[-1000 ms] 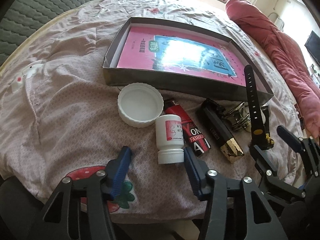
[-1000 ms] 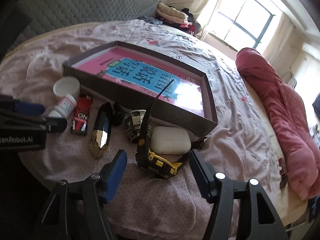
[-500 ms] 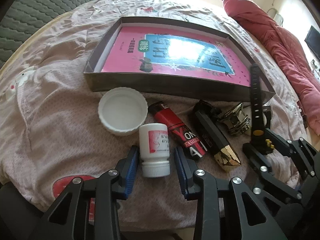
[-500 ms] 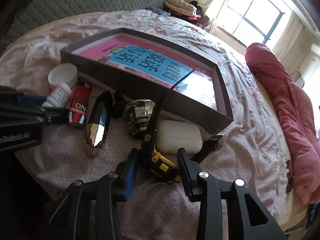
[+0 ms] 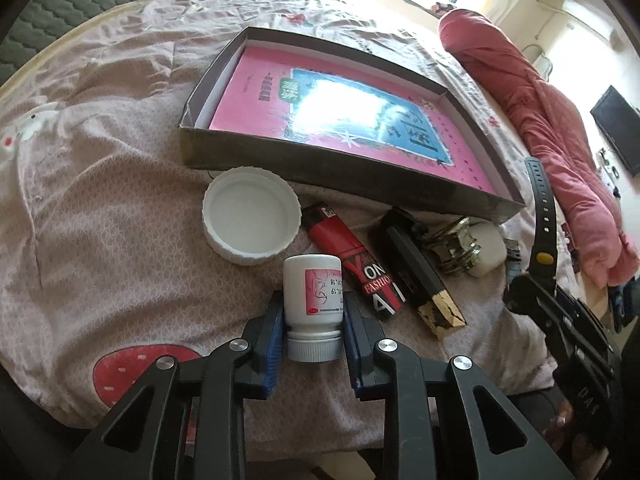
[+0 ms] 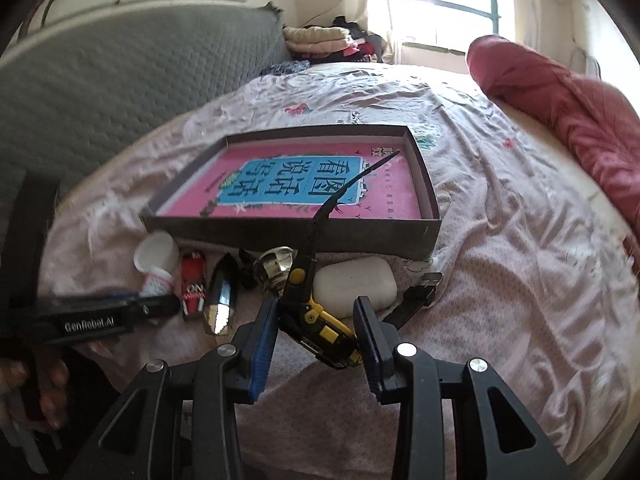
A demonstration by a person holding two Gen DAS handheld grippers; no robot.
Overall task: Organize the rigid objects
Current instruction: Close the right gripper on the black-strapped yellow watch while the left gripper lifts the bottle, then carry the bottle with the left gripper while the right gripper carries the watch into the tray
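A small white bottle with a pink label lies on the pink bedsheet, cap towards me. My left gripper is closing on it, its blue pads pressing both sides. A black and yellow watch sits between the pads of my right gripper, which is shut on it; its strap sticks up. A shallow grey box holding a pink book lies just beyond the row of objects.
Along the box's near wall lie a white lid, a red lighter, a black and gold case, a metallic piece and a white earbud case. A red quilt is rolled at the right.
The left jaws have come together from wide apart onto the white bottle. The right jaws have closed on the watch, and that gripper has rolled and shifted with it.
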